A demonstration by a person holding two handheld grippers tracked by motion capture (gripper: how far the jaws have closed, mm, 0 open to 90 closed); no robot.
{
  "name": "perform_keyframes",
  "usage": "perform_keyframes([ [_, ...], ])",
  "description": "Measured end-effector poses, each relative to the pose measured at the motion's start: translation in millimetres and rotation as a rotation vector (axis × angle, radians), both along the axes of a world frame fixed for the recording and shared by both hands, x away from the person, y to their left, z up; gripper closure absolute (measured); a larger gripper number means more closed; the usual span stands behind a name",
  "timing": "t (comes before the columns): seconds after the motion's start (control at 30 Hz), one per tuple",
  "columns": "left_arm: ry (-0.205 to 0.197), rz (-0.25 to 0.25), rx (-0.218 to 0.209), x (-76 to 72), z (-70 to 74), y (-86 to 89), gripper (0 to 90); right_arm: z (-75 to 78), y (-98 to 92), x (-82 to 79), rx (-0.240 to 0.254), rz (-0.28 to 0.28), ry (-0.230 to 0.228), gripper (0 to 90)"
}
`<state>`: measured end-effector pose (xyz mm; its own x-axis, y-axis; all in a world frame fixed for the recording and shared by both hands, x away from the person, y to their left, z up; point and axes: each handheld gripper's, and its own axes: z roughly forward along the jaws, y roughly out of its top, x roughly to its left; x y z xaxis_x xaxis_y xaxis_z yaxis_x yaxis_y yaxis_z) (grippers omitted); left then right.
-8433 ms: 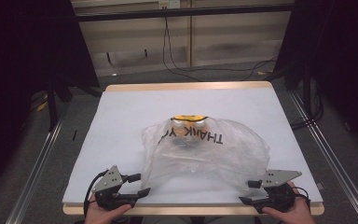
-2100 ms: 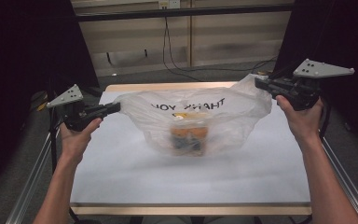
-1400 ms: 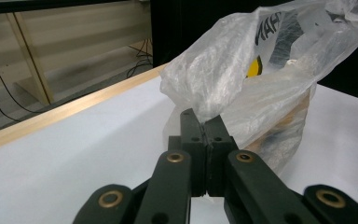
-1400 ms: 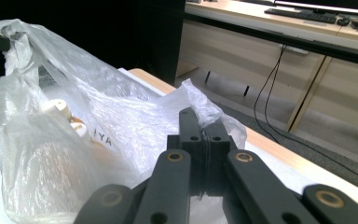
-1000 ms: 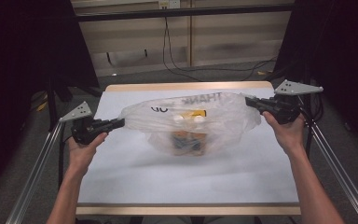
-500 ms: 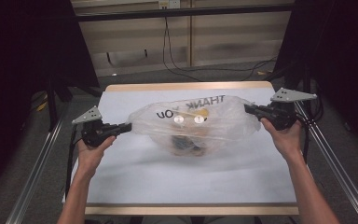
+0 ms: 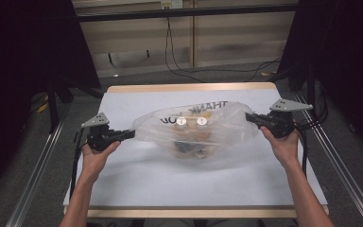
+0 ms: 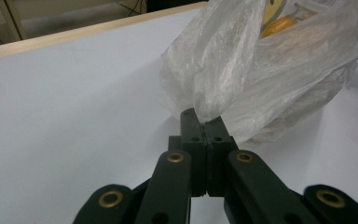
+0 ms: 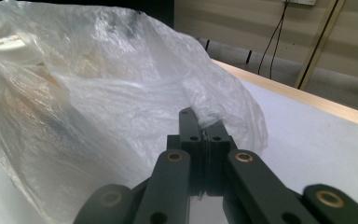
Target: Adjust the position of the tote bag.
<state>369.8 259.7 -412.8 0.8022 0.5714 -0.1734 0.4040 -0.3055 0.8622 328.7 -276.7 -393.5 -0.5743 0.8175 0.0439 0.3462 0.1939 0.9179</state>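
At bag's left end: left gripper (image 7: 128, 134), fingers pinched on plastic. Mid-counter (image 7: 137, 184): clear plastic bag (image 7: 203, 135), stretched betw. grippers, two white caps (image 7: 191, 121) inside. Bag's right end: right gripper (image 7: 249, 117), fingers clamped on film.

A clear plastic bag (image 7: 196, 132) with black "THANK YOU" lettering lies stretched sideways across the middle of the white table (image 7: 170, 184), its underside resting on the surface. Each end is drawn out into a twisted point, pinched in shut black jaws. Inside show two small white round caps (image 7: 190, 121) side by side, something yellow-orange (image 8: 279, 23) and darker, blurred items lower down
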Motion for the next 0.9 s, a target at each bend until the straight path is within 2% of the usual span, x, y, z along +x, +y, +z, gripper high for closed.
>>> perform_keyframes([
  [0.1, 0.009, 0.004, 0.011, 3.1, -3.6, -2.4, 89.8, -10.0, -1.0, 1.2, 0.023, -0.013, 0.003, 89.8],
  [0.17, 0.017, 0.006, 0.032, 5.6, -7.0, -4.5, 89.8, -13.9, -0.9, 6.0, 0.047, -0.012, 0.008, 89.8],
  [0.27, 0.027, 0.005, 0.064, 6.5, -11.7, -6.1, 89.7, -17.7, 3.2, 13.3, 0.051, -0.016, 0.016, 89.8],
  [0.33, 0.033, 0.005, 0.09, 6.2, -13.3, -4.9, 89.8, -20.6, 6.4, 16.1, 0.046, -0.011, 0.027, 89.8],
  [0.4, 0.035, 0.004, 0.087, 6.1, -14.6, -2.7, 89.8, -23.6, 10.0, 16.7, 0.032, -0.007, 0.038, 89.8],
  [0.57, 0.048, 0.007, 0.136, 3.7, -19.9, -1.1, 89.8, -26.2, 14.5, 12.8, -0.023, 0.017, 0.051, 89.8],
  [0.63, 0.046, 0.006, 0.146, 3.4, -21.1, -0.1, 89.8, -27.4, 11.8, 9.9, -0.046, 0.009, 0.057, 89.9],
  [0.67, 0.048, 0.006, 0.148, 3.4, -21.4, 0.6, 89.8, -28.2, 9.6, 9.2, -0.044, 0.004, 0.06, 89.9],
  [0.7, 0.039, 0.01, 0.166, 3.8, -21.3, 1.7, 89.8, -29.5, 6.2, 8.5, -0.033, -0.003, 0.064, 89.9],
  [0.77, 0.043, 0.008, 0.164, 4.3, -22.2, 2.1, 89.8, -32.1, -0.1, 7.1, -0.012, -0.016, 0.071, 89.9],
  [0.9, 0.055, 0.012, 0.196, 6.0, -25.6, 1.6, 89.8, -33.7, -3.4, 6.2, -0.02, -0.029, 0.075, 90.0],
])
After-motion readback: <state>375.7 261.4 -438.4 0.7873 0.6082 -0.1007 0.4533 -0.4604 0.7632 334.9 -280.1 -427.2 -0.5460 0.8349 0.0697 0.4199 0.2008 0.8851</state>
